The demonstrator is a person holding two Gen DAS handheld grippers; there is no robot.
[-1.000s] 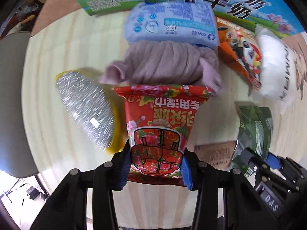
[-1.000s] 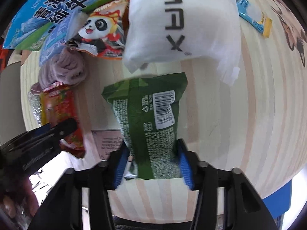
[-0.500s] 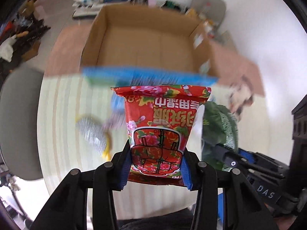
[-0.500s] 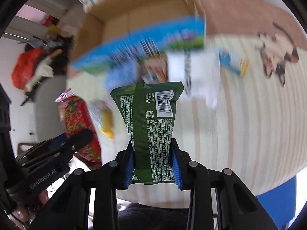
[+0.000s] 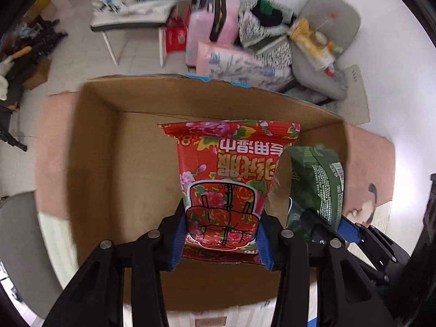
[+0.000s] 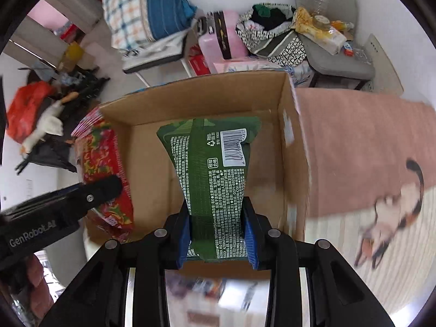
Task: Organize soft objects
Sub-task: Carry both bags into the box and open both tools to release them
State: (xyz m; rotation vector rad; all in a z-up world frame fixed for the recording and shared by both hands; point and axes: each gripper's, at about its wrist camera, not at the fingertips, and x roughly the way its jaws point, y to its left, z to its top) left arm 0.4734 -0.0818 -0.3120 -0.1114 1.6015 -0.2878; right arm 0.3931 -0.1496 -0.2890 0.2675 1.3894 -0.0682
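Centrally, left gripper [image 5: 222, 234] clamps red floral packet [image 5: 229, 179] over open cardboard box [image 5: 92, 163]. Right gripper [image 6: 216, 238] pinches green packet [image 6: 215, 179], frame centre, above the same box [image 6: 294, 163].

A glossy red plastic packet [image 5: 229, 179] printed with pink peonies, green leaves and white lettering sits beside a dark green foil pouch [image 6: 212, 174] with white small print and a white barcode panel, both against the plain brown cardboard box [image 5: 109, 163]; black grippers carry blue pads [image 6: 249, 237].
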